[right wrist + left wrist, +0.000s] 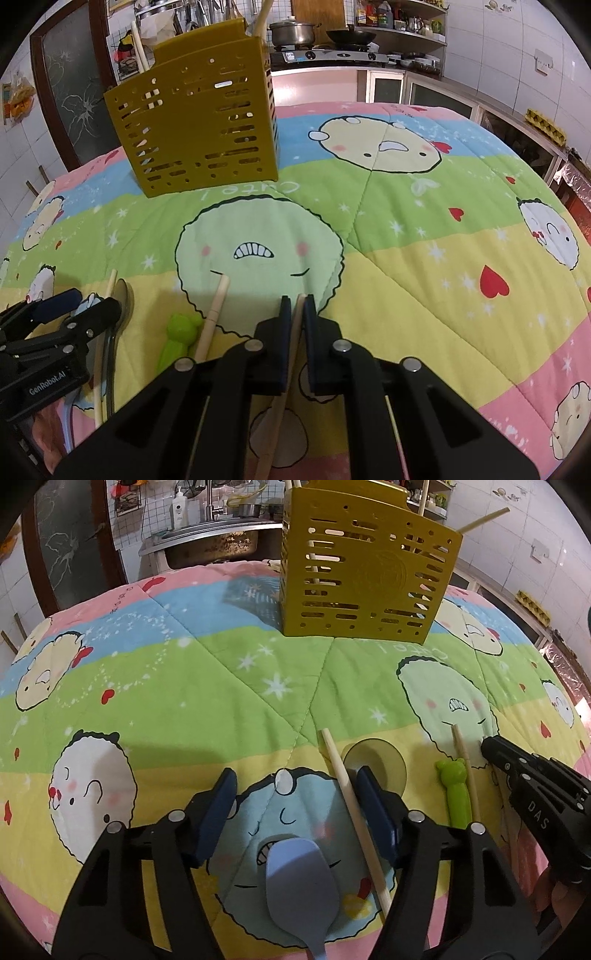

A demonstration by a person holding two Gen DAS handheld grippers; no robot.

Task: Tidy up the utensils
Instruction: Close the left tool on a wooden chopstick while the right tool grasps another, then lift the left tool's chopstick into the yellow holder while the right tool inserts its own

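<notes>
Kitchen fittings, a sink on one side and a stove with pots on the other, were seen behind a surface covered by a cartoon-printed quilt [424,266]. On the quilt a yellow perforated utensil holder [364,568] was stood upright, with several wooden chopsticks already poking out of its top, so part of the sorting was judged done.

The left gripper [295,797] was held low over the quilt with its fingers wide apart and nothing gripped; a blue spoon [301,890] and a wooden chopstick [354,812] were seen lying between them, the chopstick close against the right-hand finger. A dark spoon [375,762] was partly hidden beyond that finger.

The right gripper [296,299] was seen with its fingers nearly closed on a chopstick [280,398] that ran back beneath it. Near its left side, a green animal-topped utensil [177,339] and another loose chopstick [214,317] were left on the quilt.

At least five pieces were therefore judged still outside the holder, well apart from it.
</notes>
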